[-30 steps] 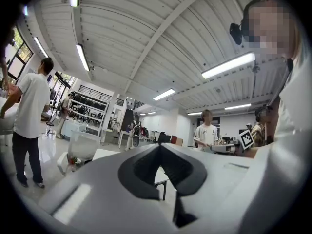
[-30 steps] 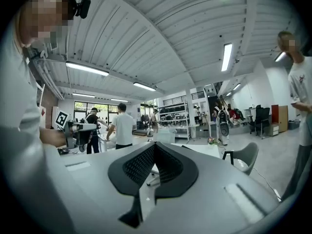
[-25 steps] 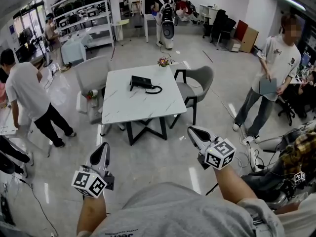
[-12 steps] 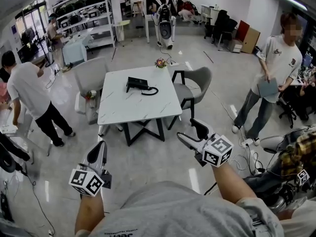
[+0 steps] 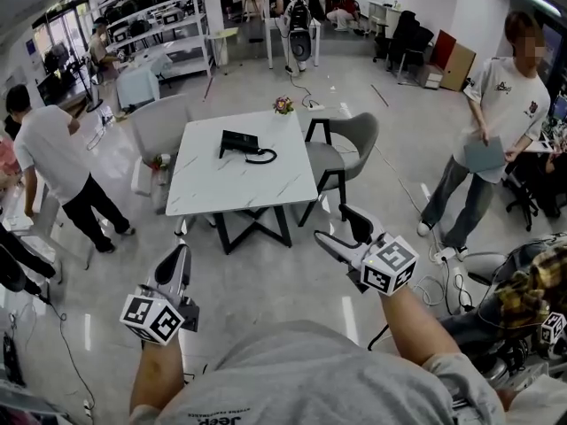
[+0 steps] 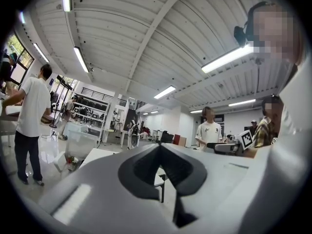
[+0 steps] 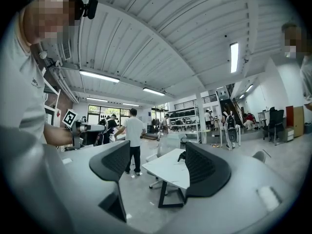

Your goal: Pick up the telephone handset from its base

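A white square worktop (image 5: 239, 189) stands on a glossy floor, seen from above. A black telephone (image 5: 239, 142) sits near the worktop's far edge, roughly midway between the far corners. Its handset appears to lie on the base, and its cord (image 5: 264, 158) curls toward the right edge.

Both tools hover over the floor, short of the worktop's near edge and well apart from the telephone. The left hand-held gripper (image 5: 181, 253) has its jaws together, with nothing between them. The right hand-held gripper (image 5: 340, 229) has its jaws wide apart and empty. A grey chair (image 5: 347, 142) stands at the worktop's right edge.
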Demonstrator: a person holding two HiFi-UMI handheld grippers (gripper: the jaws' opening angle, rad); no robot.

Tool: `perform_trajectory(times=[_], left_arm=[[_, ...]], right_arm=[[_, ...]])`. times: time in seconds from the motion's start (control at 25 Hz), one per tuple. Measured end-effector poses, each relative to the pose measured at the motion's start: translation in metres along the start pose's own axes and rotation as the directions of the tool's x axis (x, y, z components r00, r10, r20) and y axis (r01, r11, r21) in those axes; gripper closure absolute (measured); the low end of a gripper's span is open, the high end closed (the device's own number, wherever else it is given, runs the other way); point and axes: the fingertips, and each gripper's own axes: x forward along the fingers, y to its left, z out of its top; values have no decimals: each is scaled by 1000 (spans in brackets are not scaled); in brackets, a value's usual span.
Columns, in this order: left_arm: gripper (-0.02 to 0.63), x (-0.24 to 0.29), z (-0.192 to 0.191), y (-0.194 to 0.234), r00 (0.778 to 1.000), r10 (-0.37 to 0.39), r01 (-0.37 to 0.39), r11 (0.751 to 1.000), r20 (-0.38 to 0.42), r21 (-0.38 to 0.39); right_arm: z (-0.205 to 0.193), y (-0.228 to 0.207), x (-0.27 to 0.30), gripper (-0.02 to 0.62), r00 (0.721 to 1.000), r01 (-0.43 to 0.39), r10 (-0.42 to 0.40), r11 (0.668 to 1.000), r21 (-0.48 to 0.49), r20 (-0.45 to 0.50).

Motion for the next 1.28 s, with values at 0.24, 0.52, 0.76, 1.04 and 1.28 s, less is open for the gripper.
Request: perform_trajectory(times=[0.24, 0.52, 0.76, 1.04, 1.28], left_arm=[[554, 20, -2, 9, 1000, -1, 1, 1000, -12, -10], [554, 55, -14, 80, 999, -43, 43, 999, -3, -29], [554, 107, 1, 185, 995, -96, 96, 995, 19, 10], [554, 170, 25, 303, 986, -166, 166, 986, -6, -10], [554, 220, 25, 365, 975, -222, 220, 975, -32, -33]], right_arm=[[-8, -13, 18, 262, 1000, -3, 3, 1000, 4, -12], [-21, -21, 93, 262, 999, 19, -20, 1000, -14, -49], [-11, -26, 204, 262, 997, 63, -64, 997, -35, -43], [11, -38, 329, 262, 991, 125, -127, 991, -41, -34], [4, -60, 402, 264, 984, 168, -170, 985, -37, -57]])
